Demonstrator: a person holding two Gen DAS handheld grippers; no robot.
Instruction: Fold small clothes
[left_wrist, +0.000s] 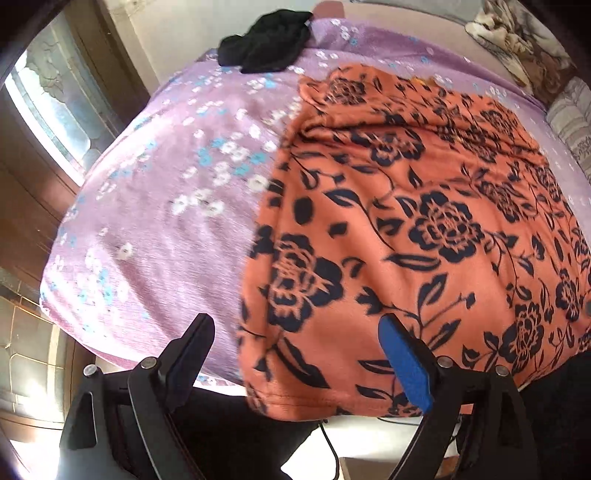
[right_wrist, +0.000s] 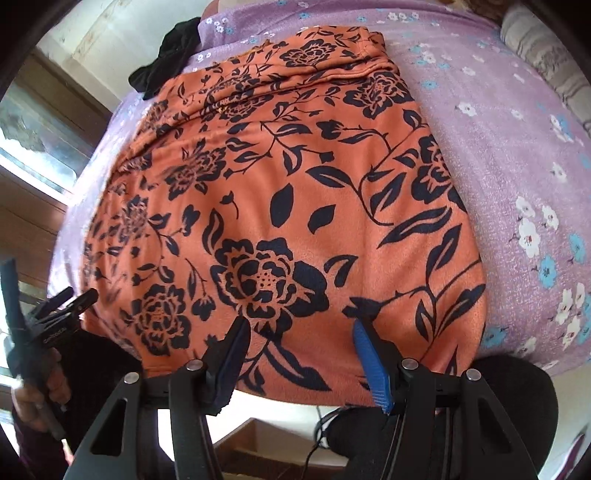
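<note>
An orange garment with a dark floral print (left_wrist: 417, 221) lies spread flat on a purple flowered bed cover (left_wrist: 166, 206); its near hem hangs over the bed's front edge. My left gripper (left_wrist: 299, 332) is open, hovering at the garment's near left corner, nothing between its fingers. In the right wrist view the same garment (right_wrist: 288, 206) fills the middle. My right gripper (right_wrist: 299, 332) is open just above the near hem, holding nothing. The left gripper also shows at the far left of the right wrist view (right_wrist: 55, 306), held in a hand.
A black garment (left_wrist: 266, 40) lies bunched at the far edge of the bed; it also shows in the right wrist view (right_wrist: 166, 59). Pillows (left_wrist: 569, 125) sit at the right. A window and wooden frame (left_wrist: 48, 110) stand to the left. Dark trousers (right_wrist: 517, 406) and a cable are below.
</note>
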